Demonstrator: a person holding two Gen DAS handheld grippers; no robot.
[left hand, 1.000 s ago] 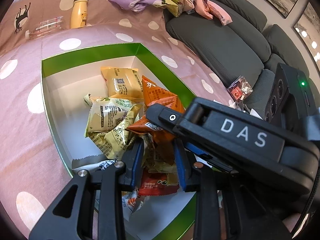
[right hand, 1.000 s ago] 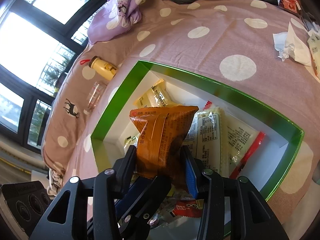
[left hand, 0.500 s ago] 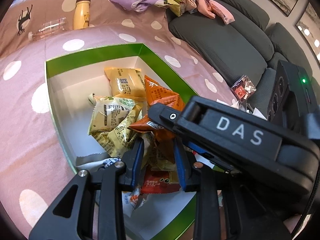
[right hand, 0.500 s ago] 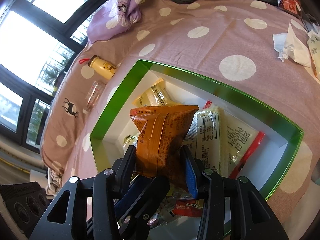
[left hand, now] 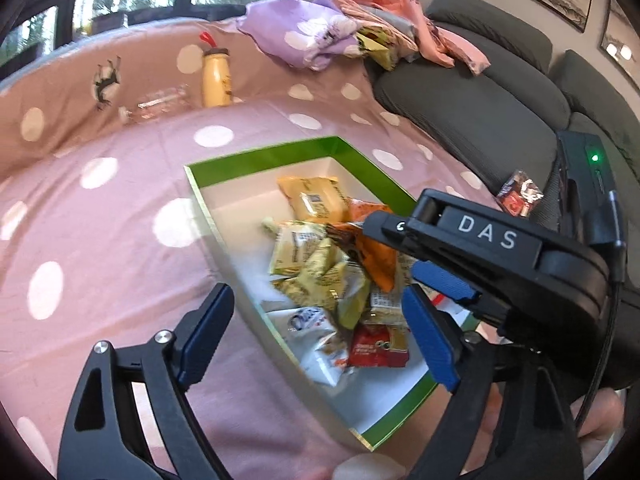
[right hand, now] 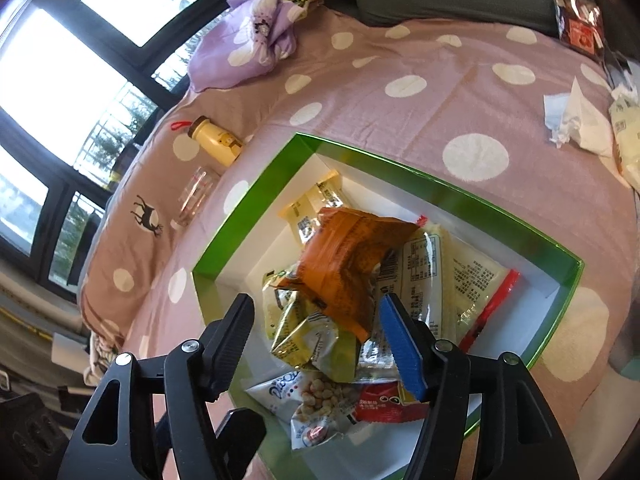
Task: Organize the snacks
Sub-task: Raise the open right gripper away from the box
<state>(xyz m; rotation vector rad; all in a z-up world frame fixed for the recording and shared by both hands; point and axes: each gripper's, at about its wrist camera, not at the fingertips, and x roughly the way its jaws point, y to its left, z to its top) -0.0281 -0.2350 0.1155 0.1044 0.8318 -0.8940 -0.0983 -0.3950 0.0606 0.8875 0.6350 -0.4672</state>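
Note:
A green-rimmed white box point(left hand: 280, 152) point(right hand: 248, 224) lies on the pink dotted cover and holds a heap of snack packets. An orange packet point(right hand: 348, 256) point(left hand: 376, 256) rests on top of the heap, just ahead of my right gripper point(right hand: 316, 312) point(left hand: 408, 256). That gripper's jaws are opening and its pads stand apart from the packet. My left gripper point(left hand: 316, 312) hovers over the box's near left wall. Its jaws are opening wide with nothing gripped. Yellow packets point(left hand: 316, 268), a white packet point(right hand: 304, 396) and a red packet point(left hand: 376, 348) lie below.
A yellow bottle point(left hand: 216, 80) point(right hand: 216, 144) and a clear glass point(left hand: 160, 100) lie beyond the box. Purple cloth point(left hand: 304, 36) and a grey sofa point(left hand: 480, 104) bearing a red packet point(left hand: 520, 194) are behind. Crumpled tissue point(right hand: 572, 120) sits right of the box.
Both grippers have opened. The right one let the orange packet drop onto the heap. The left one released its packet and drew back and up from the box.

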